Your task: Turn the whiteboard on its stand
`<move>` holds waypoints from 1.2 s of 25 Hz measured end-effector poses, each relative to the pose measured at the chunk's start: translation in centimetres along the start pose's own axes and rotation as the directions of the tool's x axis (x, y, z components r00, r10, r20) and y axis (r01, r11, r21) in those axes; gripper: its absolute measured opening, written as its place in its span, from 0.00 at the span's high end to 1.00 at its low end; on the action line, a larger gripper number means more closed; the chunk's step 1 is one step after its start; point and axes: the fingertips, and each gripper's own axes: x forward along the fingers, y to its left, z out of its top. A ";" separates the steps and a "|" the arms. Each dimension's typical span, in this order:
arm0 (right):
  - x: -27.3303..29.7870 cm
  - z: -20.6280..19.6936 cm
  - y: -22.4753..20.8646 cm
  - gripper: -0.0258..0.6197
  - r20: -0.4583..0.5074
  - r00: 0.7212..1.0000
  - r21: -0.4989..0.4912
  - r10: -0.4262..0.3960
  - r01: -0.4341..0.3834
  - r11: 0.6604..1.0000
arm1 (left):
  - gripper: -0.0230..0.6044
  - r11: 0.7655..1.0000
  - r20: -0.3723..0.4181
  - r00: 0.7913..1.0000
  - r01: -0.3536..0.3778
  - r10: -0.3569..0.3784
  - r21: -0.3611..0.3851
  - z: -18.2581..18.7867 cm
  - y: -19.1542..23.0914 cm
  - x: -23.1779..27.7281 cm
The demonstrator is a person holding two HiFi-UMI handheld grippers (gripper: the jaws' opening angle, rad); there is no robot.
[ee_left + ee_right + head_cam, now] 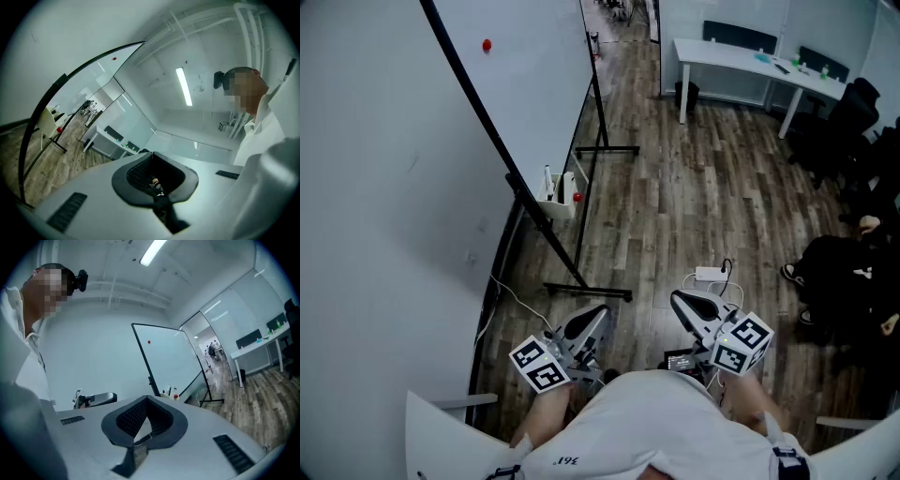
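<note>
Your left gripper (589, 319) and right gripper (687, 305), both closed and empty, hang well apart from the whiteboard (403, 178), off its right

Wood-plank floor (694, 187); white wall (375, 187) at nine o'clock; white desk (741, 61) at one o'clock; black office chairs (839, 117) at two o'clock; ceiling strip light (183, 86) lit.

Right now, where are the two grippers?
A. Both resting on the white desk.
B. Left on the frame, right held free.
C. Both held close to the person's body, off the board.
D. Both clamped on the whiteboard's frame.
C: the head view shows the left gripper and right gripper by the person's torso, touching no part of the whiteboard.
</note>
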 end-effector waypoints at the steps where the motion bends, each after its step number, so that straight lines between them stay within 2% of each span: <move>1: 0.1 0.0 0.0 0.92 -0.002 1.000 -0.003 0.002 -0.002 1.000 | 0.95 1.000 0.000 1.000 0.000 0.000 0.000 0.0 0.0 0.0; 12: 0.6 -0.2 0.3 0.92 -0.017 1.000 -0.026 0.008 -0.008 1.000 | 0.95 1.000 -0.009 1.000 0.002 -0.002 0.003 0.0 0.3 -0.1; 18: 0.6 -0.4 -0.1 0.92 -0.014 1.000 -0.001 -0.014 0.014 1.000 | 0.95 1.000 -0.006 1.000 -0.001 0.001 0.006 0.1 0.3 -0.4; 23: 0.3 0.0 0.0 0.92 0.001 0.999 -0.062 -0.042 0.042 0.997 | 0.95 1.000 -0.004 1.000 -0.006 0.006 0.008 0.3 0.4 -0.5; 30: -0.2 0.5 -0.6 0.92 0.033 0.996 -0.075 -0.083 0.085 0.993 | 0.95 1.000 0.004 1.000 -0.003 0.003 0.015 0.7 0.7 -0.5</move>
